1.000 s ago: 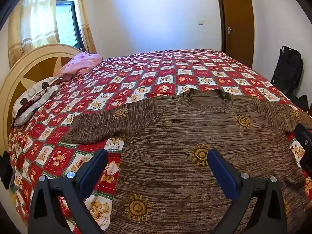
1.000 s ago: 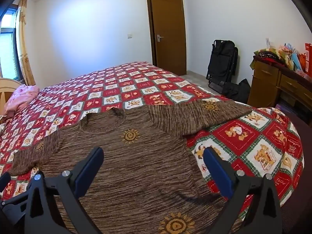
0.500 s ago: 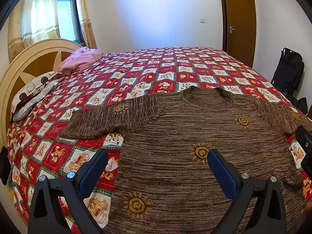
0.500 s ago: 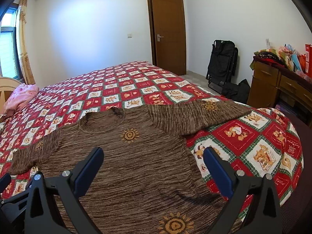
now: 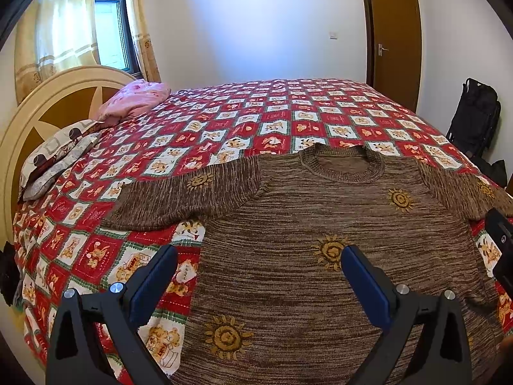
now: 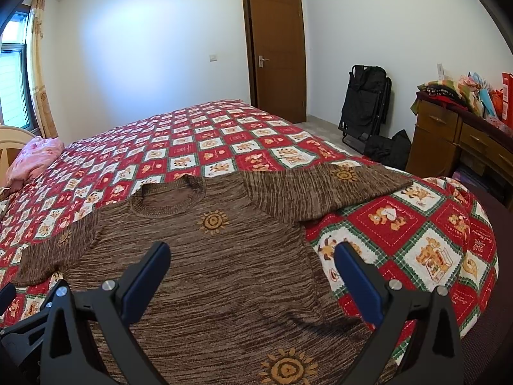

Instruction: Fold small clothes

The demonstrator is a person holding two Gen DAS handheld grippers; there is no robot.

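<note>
With the brown sweater (image 5: pixel 320 240) lying flat, sleeves out, on the bed (image 5: pixel 256 118), both the left hand-held gripper (image 5: pixel 256 276) and the right hand-held gripper (image 6: pixel 251 272) hover spread and empty above it, so each should probably pinch a sleeve near its cuff and fold it toward the collar.

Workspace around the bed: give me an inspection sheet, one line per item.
Surface: bed with red checked quilt, smooth.
Job's things: brown sweater lies flat, front up, both sleeves spread, unfolded.
Clutter: pink bundle and patterned pillow by the headboard.
Grippers: left gripper and right gripper both open, above the sweater's lower part, holding nothing.
Cables: nothing seen.
Surroundings: closed door, folded black chair, wooden dresser piled with items, curtained window.
</note>
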